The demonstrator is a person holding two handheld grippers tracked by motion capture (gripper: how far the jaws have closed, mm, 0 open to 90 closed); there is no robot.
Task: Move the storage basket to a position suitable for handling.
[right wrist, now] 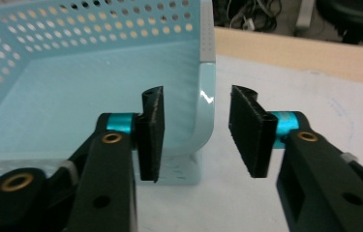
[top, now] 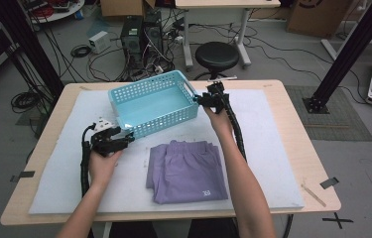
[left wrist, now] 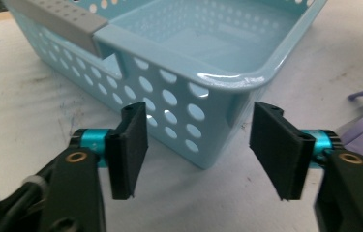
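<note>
We are holding the left claw point(left wrist: 198, 152) open at a near corner of the blue basket point(top: 149, 106), gripping nothing. We are straddling the basket's far-right corner with the open right claw point(right wrist: 196, 133), pads off; it is standing on the bench point(top: 282, 148) behind the purple garment point(top: 186, 171).

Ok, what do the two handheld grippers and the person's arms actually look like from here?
Both are black. The left gripper and the right gripper each have two flat black rectangular pads on turquoise metal collars, with brass-coloured rivets in the black arms. In the high view a ribbed black cable trails from the right one, and the left one carries a light grey plate on top. The forearms are bare, no sleeves.
</note>
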